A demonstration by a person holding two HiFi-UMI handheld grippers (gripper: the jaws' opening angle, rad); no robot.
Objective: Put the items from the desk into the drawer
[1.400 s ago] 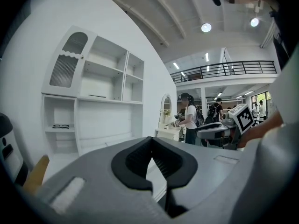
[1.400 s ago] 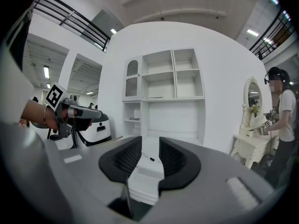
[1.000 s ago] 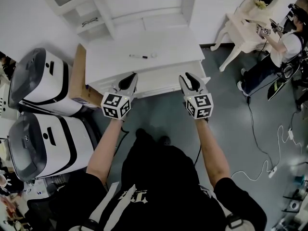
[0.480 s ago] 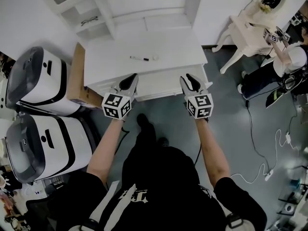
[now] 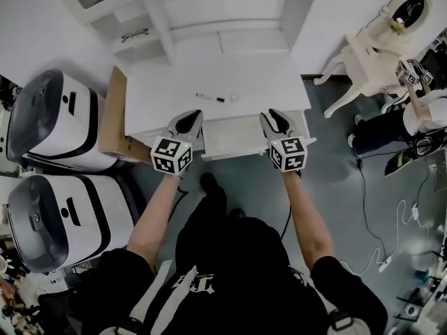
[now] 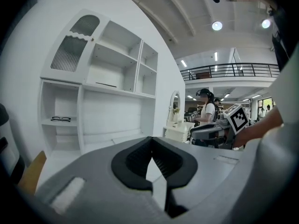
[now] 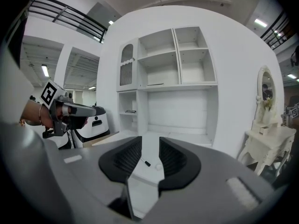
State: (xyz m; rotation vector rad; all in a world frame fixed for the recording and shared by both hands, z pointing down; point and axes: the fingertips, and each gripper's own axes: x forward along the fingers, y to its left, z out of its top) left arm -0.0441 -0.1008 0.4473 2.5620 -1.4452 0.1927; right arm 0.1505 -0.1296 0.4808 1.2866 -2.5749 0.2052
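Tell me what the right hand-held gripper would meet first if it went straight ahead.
The right hand-held gripper would likely meet the white desk top, near the marker; depth is unclear.

Slim dark pen (image 5: 210,98) lies flat near the middle of the white desk (image 5: 164,89), its length running roughly along the desk's width. A small round white item (image 5: 234,97) sits just beside the pen's right end, not touching it. Both also show in the right gripper view, the pen (image 7: 147,163) left of the round item (image 7: 158,167). White drawer (image 5: 237,132) sits under the desk's front edge; cannot tell whether it is pulled out.
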